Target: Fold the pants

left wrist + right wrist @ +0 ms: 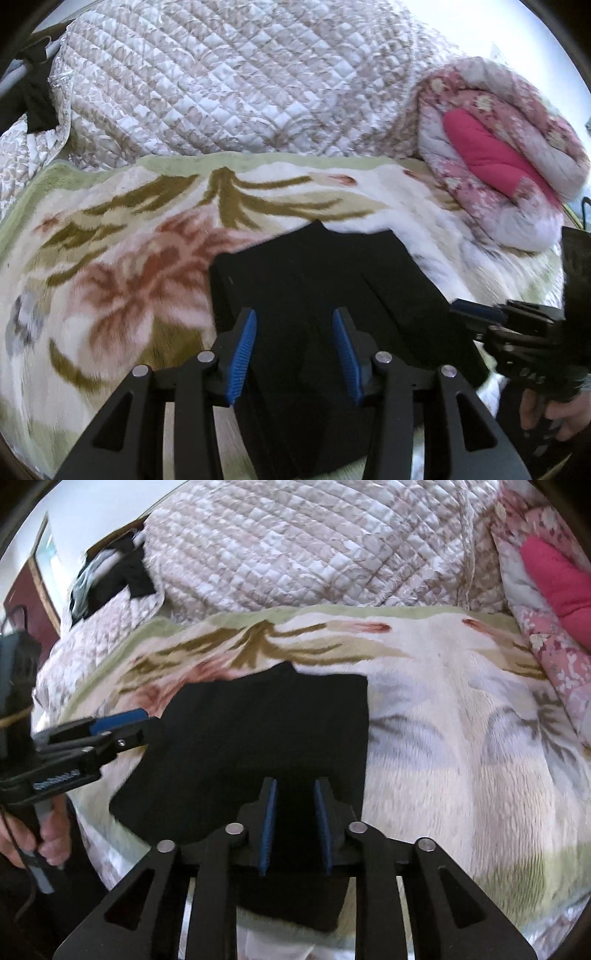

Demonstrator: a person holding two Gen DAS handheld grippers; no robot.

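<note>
Centrally, black pants [317, 295] lie folded into a flat, roughly rectangular stack on a plush floral blanket [122, 258] spread over a bed, at the blanket's near edge. Seen from the left wrist camera, the left hand-held gripper [293, 350] hovers above the near part of the pants with its two blue-padded fingers [242, 354] spread apart, nothing between them. From the right wrist camera, the right hand-held gripper [295, 827] likewise sits over the near edge of the pants [258, 738], its blue pads parted with a clear gap and holding nothing.

Each camera catches the other tool from the side: the right one enters at the right of the left view, with the person's right hand [554, 413] around its grip, and the left one enters from the left of the right view, held by the left hand [48, 838]. Beyond the blanket lies a quilted cream bedspread [229, 81], and at the far right a rolled pink floral comforter [498, 147] (with a bright pink lining showing).
</note>
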